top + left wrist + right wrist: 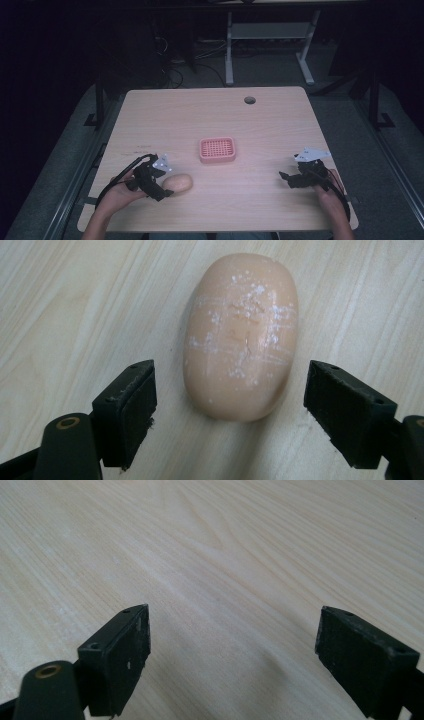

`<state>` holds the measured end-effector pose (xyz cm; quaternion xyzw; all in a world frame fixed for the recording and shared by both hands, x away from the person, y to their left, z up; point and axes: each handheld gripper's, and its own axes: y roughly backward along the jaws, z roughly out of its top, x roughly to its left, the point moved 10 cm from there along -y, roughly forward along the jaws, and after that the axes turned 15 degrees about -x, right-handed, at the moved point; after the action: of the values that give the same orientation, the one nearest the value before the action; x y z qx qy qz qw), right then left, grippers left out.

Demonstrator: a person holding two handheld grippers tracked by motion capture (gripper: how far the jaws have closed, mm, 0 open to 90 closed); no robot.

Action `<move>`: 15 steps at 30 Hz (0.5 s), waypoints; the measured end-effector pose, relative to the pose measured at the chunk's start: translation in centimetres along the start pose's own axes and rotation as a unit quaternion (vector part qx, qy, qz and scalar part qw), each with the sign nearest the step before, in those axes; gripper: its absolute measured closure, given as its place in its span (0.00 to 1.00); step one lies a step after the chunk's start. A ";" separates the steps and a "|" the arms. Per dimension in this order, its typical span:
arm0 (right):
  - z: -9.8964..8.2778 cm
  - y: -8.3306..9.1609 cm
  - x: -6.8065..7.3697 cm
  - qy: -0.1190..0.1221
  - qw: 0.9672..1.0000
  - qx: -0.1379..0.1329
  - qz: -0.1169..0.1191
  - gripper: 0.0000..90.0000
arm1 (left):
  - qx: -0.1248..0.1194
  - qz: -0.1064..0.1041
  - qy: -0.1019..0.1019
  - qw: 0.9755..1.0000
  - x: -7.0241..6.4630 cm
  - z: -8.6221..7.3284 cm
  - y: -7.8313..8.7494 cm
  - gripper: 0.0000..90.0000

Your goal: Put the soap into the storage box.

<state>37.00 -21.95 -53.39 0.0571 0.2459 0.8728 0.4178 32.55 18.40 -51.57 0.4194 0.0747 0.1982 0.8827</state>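
A peach-coloured oval bar of soap (180,183) lies on the wooden table (215,110) near its front left. In the left gripper view the soap (240,335) shows white scuff marks, and its near end sits between the two wide-apart jaws without touching either pad. My left gripper (162,189) is open, just left of the soap. A pink slotted soap dish (217,150) rests at the table's middle. My right gripper (286,179) is open at the front right, low over bare wood, with nothing between its fingers (125,655).
A round cable hole (249,100) sits near the table's far edge. Beyond the table are a white desk frame (270,45) and cables on the dark floor. Bare wood lies between the soap dish and the right gripper.
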 end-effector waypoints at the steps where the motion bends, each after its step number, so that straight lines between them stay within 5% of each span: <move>1: 0.0 0.0 0.0 0.000 1.000 0.000 0.000 0.15 | -0.002 0.000 0.002 1.000 -0.1 0.1 -0.1 0.23; 15: 0.1 0.1 0.1 -0.002 1.000 -0.002 0.001 0.15 | 0.018 -0.009 -0.002 1.000 -0.2 0.9 -1.6 0.24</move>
<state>36.94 -21.91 -53.30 0.0578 0.2432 0.8735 0.4177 33.10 16.74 -52.22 0.4355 0.0799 0.1879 0.8767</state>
